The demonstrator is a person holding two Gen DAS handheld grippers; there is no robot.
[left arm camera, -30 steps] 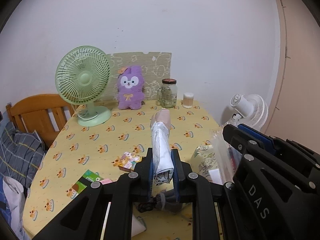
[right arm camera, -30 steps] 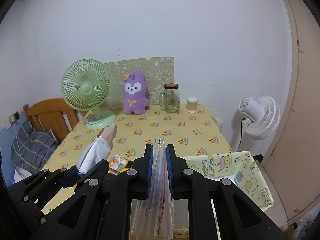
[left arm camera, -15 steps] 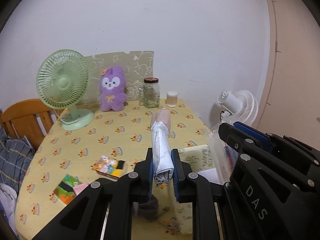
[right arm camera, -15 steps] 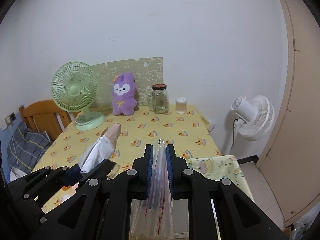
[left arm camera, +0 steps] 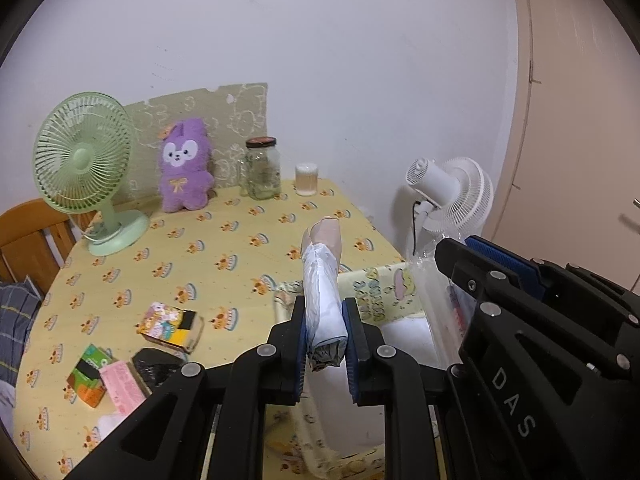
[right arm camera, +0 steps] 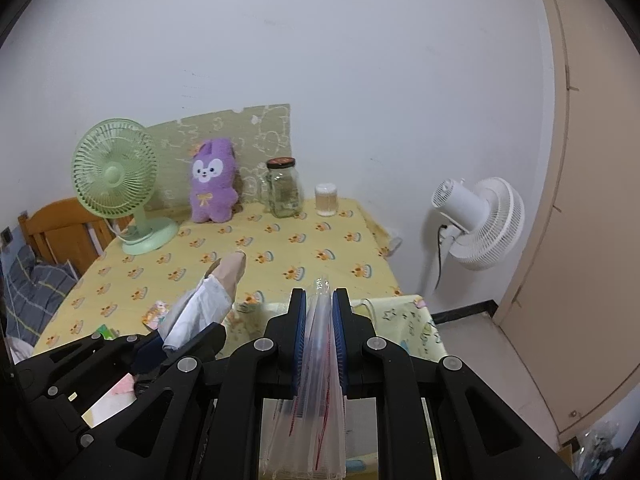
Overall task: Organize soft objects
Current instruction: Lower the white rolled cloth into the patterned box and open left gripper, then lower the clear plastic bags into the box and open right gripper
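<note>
a rolled bundle of soft fabric [left arm camera: 323, 304], white over most of its length with a beige end sticking forward and a grey end toward the camera, is gripped between the pads of the left gripper [left arm camera: 324, 322], whose jaws are closed against its sides. what kind of garment the bundle is cannot be made out. it is held above the near edge of the table [left arm camera: 224, 240], which is covered in a yellow printed cloth.

a clear plastic zip bag [right arm camera: 319, 344] is pinched in the right gripper [right arm camera: 319, 312], the jaws pressed shut on its folded upper edge. the bag hangs down between the gripper's arms and is cut off by the bottom of the right wrist view, so its lower end is not seen. from the left wrist view only a crumpled clear strip of it is visible beside the right gripper's black body, which blocks the right side of that picture.

below the bundle a yellow patterned storage box [left arm camera: 372, 292] with a pale interior is partly hidden by both grippers; its full outline cannot be traced.

a purple plush toy [left arm camera: 185, 166] is propped at the far edge of the table, between a green fan [left arm camera: 86, 160] and a glass jar [left arm camera: 262, 170]. small colourful packets [left arm camera: 172, 326] lie on the near left of the table; their print is too small to be read.
</note>
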